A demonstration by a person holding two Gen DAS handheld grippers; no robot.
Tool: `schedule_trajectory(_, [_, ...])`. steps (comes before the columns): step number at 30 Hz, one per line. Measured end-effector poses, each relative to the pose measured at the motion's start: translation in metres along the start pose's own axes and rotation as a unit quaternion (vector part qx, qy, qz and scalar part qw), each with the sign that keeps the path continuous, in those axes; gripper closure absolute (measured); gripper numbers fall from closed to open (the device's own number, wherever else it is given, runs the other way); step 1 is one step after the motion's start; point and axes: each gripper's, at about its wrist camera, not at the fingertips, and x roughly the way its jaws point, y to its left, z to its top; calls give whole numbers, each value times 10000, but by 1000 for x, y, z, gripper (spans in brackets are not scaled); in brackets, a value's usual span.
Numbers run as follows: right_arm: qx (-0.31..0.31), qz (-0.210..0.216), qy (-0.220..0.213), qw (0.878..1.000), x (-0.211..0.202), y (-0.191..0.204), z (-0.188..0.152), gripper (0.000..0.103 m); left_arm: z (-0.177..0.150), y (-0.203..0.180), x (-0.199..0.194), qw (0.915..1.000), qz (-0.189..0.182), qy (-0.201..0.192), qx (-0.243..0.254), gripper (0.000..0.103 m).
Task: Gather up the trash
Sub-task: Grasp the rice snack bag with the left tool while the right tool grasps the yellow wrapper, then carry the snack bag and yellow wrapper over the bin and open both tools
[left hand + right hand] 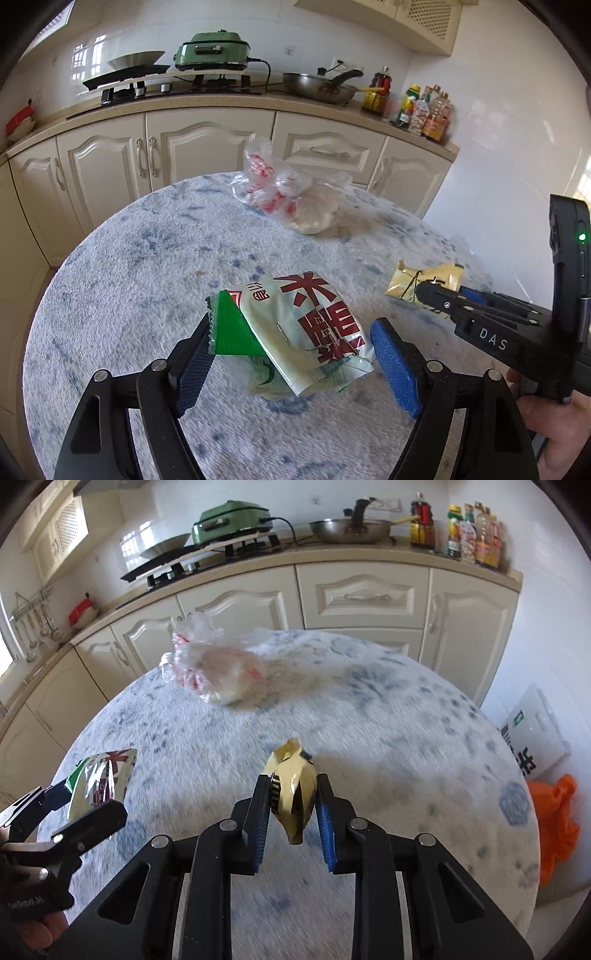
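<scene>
A clear plastic bag [284, 188] with red print lies toward the upper middle of the left wrist view on the round worktop [129, 277], which is covered in a pale, blue-flecked fuzzy cloth; a pale rounded lump shows through the bag, though what it is cannot be told. In the right wrist view, at the right edge beside the worktop, an orange bag [557, 823] sits on the floor, contents hidden.

The left tongs [291, 354] stand wide, with a crumpled white and green wrapper [306, 332] bearing large red characters between the blue pads; the left pad meets the wrapper's green edge, while the right pad stands just clear of it. The wrapper sits in the lower middle of that view.

The right tongs [293, 805] are nearly closed and pinch a creased gold foil wrapper [295, 794], squeezed narrow between the pads, at the centre of the right wrist view above the cloth.
</scene>
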Motion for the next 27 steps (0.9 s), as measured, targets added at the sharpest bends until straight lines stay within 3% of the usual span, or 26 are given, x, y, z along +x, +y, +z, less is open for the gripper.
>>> schedule_trajectory(6, [135, 140, 189, 9996, 6, -4, -10, 78, -17, -21, -19, 10000, -3, -8, 56, 26])
schedule_trajectory(9, [239, 210, 144, 9994, 10, -9, -9, 72, -22, -31, -26, 10000, 34, -4, 63, 26])
schedule_trajectory(16, [-2, 245, 139, 9996, 14, -2, -5, 77, -23, -38, -35, 9999, 73, -52, 69, 26])
schedule_trajectory(27, [96, 248, -550, 9981, -60, -16, -21, 78, -20, -68, -64, 9989, -126, -351, 281, 26])
